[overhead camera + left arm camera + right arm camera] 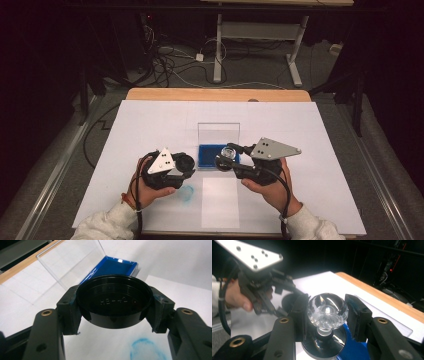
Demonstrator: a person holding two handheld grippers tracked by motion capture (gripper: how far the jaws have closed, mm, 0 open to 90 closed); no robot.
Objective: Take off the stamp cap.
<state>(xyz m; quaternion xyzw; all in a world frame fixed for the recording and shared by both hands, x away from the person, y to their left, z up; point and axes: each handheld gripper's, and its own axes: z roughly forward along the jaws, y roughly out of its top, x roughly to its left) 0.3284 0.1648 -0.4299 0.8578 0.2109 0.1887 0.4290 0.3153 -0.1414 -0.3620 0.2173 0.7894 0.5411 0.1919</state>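
A black cap [113, 301], a clear faceted knob [327, 310], a blue-lined box [211, 156] and a blue smudge [186, 193] on white paper [310, 130].

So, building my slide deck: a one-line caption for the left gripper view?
Left gripper clamps a round black cap before an open blue box.

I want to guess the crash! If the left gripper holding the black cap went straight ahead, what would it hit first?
Probably the open blue-lined case with its clear plastic lid; the left gripper, clamped on the round black plastic cap, points at it. Depth is unclear.
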